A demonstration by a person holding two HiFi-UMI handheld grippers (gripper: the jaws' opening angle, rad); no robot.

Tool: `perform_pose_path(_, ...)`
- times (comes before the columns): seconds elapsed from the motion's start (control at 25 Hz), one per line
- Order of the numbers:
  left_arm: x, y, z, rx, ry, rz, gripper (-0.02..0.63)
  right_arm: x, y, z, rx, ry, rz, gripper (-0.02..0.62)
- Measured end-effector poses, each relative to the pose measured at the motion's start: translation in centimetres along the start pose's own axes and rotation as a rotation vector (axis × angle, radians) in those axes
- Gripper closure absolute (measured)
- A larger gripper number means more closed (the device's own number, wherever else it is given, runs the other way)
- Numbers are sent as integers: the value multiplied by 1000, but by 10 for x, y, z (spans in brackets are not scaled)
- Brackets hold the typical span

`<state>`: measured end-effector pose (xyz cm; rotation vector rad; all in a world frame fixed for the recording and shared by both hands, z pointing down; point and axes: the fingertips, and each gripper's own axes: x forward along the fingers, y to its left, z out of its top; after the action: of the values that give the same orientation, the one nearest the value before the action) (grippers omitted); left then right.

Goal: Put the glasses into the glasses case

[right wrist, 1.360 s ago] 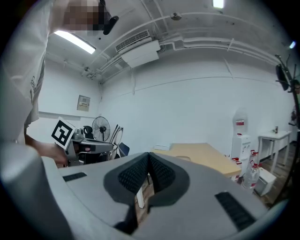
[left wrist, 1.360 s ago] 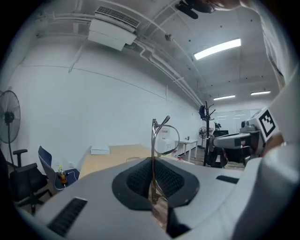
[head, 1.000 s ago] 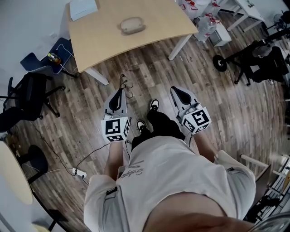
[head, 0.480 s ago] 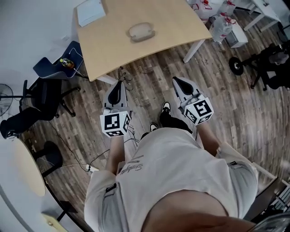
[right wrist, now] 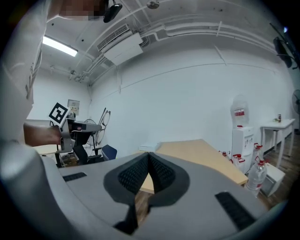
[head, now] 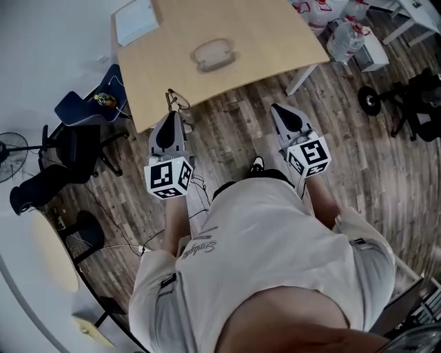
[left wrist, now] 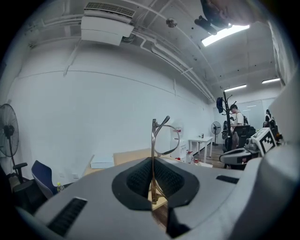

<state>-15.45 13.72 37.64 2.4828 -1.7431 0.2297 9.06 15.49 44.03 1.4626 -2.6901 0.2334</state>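
The wooden desk [head: 262,41] spans the top of the head view. The left hand-held gripper [head: 170,117] is clamped tight; the right hand-held gripper [head: 282,110] is closed on nothing. The glasses case [head: 212,54] lies mid-desk. The glasses [head: 176,102] stand upright in the left jaws, over the desk's near edge.

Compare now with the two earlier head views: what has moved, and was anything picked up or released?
The person has walked forward, bringing both grippers nearer the table. The left gripper, shut on the glasses, now reaches its near edge. The right gripper, shut and empty, remains short of it. Nothing was grasped or released. The glasses case and the white pad lie where they were.
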Motion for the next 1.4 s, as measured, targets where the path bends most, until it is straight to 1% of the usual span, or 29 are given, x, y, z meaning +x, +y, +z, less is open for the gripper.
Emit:
perform_pose_path(0.12, 12, -8, -7, -32, 17, 4, 586, 7, -19, -4, 30, 10, -4, 599)
perform_pose_path(0.24, 22, -9, -11, -29, 36, 2, 586, 18, -29, -9, 29, 32, 13, 600)
perform_pose_path(0.36, 34, 4, -16, -39, 57, 12, 586, 32, -35, -14, 35, 52, 13, 599)
perform_pose_path(0.48, 48, 18, -24, -68, 78, 20, 586, 44, -38, -23, 62, 75, 3, 599)
perform_pose_path(0.6, 68, 31, -28, -91, 82, 6, 586, 61, -38, -25, 62, 91, -1, 599)
perform_pose_path(0.76, 101, 50, -24, -122, 61, -44, 586, 89, -38, -11, 43, 87, -21, 600)
perform_pose_path(0.92, 141, 65, -3, -83, 11, -105, 586, 128, -39, 16, 5, 64, -31, 600)
perform_pose_path(1.08, 172, 81, 5, -89, -1, -164, 586, 164, -37, 38, 1, 34, -49, 600)
perform_pose_path(1.28, 204, 90, 9, -136, 0, -254, 586, 195, -31, 35, 6, 50, -61, 599)
perform_pose_path(1.4, 219, 96, 7, -139, 2, -283, 586, 211, -33, 28, 20, 65, -81, 599)
